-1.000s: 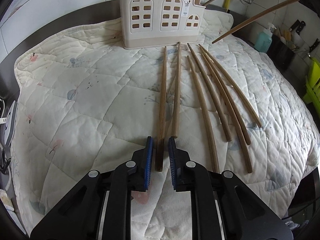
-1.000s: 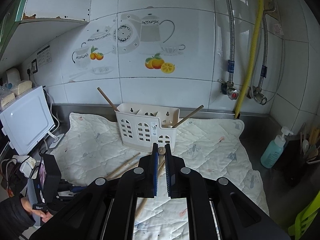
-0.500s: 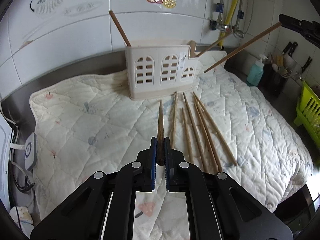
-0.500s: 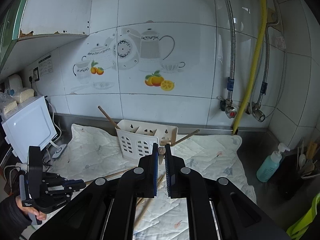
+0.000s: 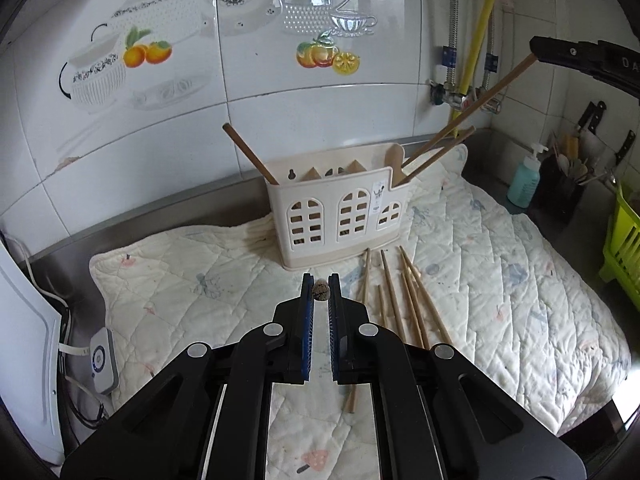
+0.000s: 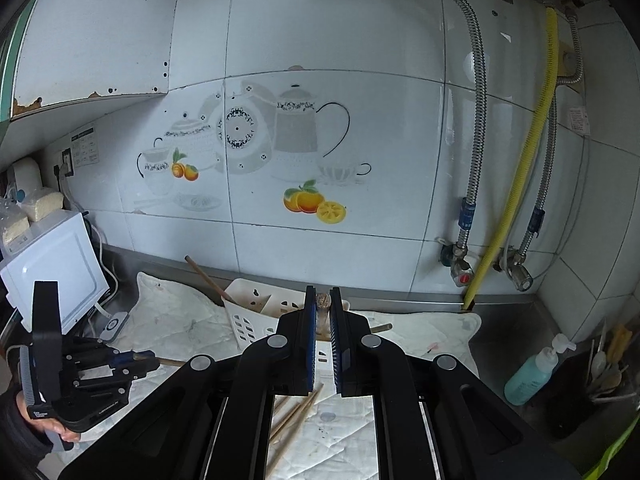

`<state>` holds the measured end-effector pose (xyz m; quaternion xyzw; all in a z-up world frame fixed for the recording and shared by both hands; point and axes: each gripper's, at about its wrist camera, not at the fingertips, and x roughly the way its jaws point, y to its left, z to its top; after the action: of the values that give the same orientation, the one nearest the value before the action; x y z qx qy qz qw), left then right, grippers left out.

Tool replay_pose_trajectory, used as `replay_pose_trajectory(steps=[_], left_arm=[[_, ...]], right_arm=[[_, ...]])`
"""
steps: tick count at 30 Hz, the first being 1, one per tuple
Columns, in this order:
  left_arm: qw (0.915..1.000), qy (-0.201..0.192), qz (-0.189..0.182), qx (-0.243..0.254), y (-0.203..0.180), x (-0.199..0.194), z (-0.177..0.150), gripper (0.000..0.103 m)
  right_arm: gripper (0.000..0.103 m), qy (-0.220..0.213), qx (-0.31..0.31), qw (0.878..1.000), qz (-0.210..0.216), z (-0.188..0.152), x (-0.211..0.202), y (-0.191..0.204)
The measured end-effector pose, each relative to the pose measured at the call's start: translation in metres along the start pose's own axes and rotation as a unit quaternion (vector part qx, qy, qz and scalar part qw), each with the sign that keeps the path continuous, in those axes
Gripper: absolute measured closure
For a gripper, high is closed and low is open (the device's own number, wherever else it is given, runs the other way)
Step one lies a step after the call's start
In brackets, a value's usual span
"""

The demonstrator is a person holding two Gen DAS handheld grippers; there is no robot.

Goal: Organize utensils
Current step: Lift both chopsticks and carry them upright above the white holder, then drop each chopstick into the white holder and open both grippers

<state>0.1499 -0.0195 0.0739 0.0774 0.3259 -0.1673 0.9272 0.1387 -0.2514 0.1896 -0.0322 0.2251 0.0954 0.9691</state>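
- Grey stainless-steel worktop (image 5: 500,160) carries a cream quilted cloth mat (image 5: 500,280).
- On the mat: a cream plastic utensil caddy with arched cut-outs (image 5: 340,220) and loose brown wooden chopsticks (image 5: 404,296).
- Beside the mat: a teal soap pump bottle (image 5: 524,178).

A brown wooden chopstick (image 5: 321,291) sits pinched end-on between the left tongs' pads; another (image 6: 322,301) between the right's. Beyond the left tongs stands a cream holder (image 5: 340,216) — two sticks inside — with loose chopsticks (image 5: 404,296) flat just right.
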Motion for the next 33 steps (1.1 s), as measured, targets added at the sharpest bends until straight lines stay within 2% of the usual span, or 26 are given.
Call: replay_pose_trajectory(steps=[13, 27, 33], left_arm=[[0.9990, -0.038, 0.016, 0.016, -0.008, -0.030, 0.034, 0.098], [0.9961, -0.076, 0.013, 0.042, -0.025, -0.053, 0.074, 0.098], [0.9927, -0.109, 0.011, 0.051, -0.029, -0.070, 0.101, 0.098]], right_arm=[[0.096, 0.029, 0.001, 0.999, -0.015, 0.009, 0.036, 0.000], [0.096, 0.048, -0.001, 0.999, -0.021, 0.008, 0.054, -0.006], [0.096, 0.051, -0.007, 0.998, -0.022, 0.009, 0.058, -0.006]])
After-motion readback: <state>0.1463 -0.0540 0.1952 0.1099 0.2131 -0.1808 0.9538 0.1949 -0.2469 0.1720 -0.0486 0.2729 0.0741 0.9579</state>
